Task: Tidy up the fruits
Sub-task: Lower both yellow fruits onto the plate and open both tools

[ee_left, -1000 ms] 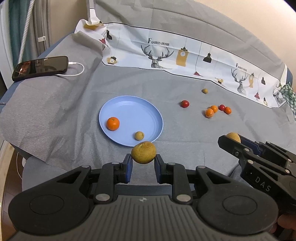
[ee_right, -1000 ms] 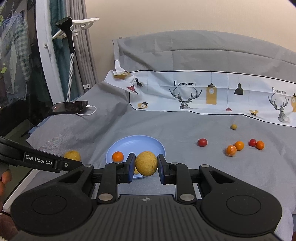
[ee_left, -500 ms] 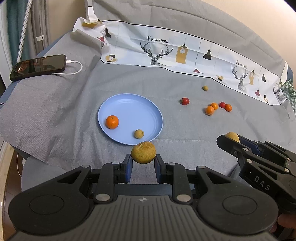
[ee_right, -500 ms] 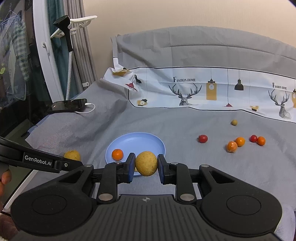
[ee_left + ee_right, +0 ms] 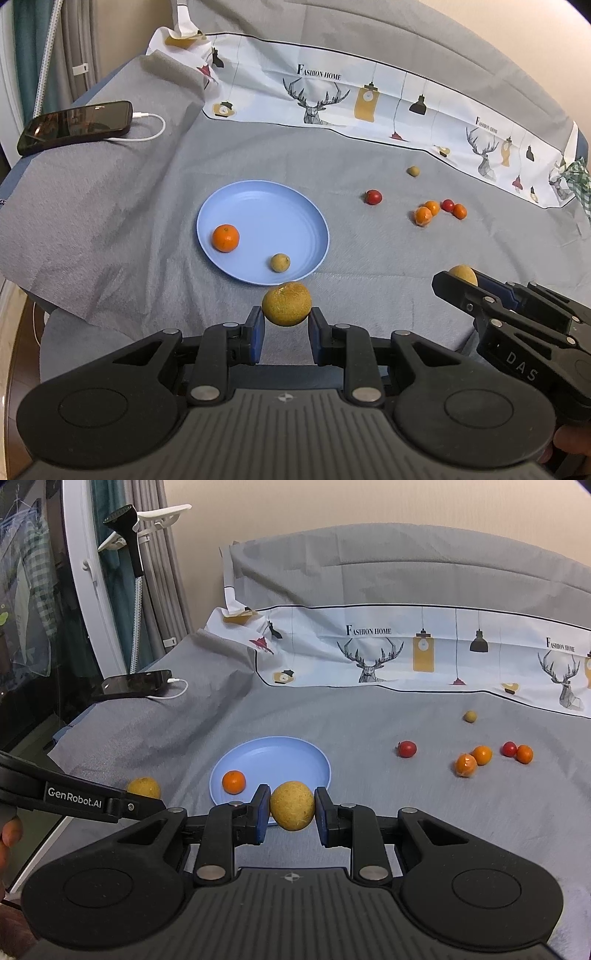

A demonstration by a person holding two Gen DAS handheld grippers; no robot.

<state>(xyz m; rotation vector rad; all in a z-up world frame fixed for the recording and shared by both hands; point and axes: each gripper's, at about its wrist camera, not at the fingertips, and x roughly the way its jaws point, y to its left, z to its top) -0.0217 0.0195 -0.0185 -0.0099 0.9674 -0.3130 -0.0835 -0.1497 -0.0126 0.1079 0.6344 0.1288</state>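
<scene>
My left gripper [image 5: 286, 328] is shut on a yellow-green fruit [image 5: 286, 303], held just short of the near rim of the blue plate [image 5: 258, 206]. The plate holds an orange mandarin [image 5: 225, 238] and a small yellow-green fruit [image 5: 280, 262]. My right gripper [image 5: 291, 818] is shut on a yellow fruit [image 5: 292, 805], in front of the plate [image 5: 280, 753]. It shows at the right of the left wrist view [image 5: 461, 275]. Loose on the grey cloth lie a red tomato [image 5: 373, 196], a cluster of small oranges and a tomato [image 5: 437, 211], and a small greenish fruit [image 5: 413, 171].
A black phone [image 5: 75, 126] with a white charging cable [image 5: 149, 127] lies at the far left. A printed deer cloth [image 5: 369, 99] runs along the back. The cloth's near-left edge [image 5: 55, 295] drops off. A window frame and a stand [image 5: 129, 554] are at the left.
Both grippers, still holding their fruits, have drawn back and risen slightly; the plate and loose fruits look a little farther off. Nothing was let go.
</scene>
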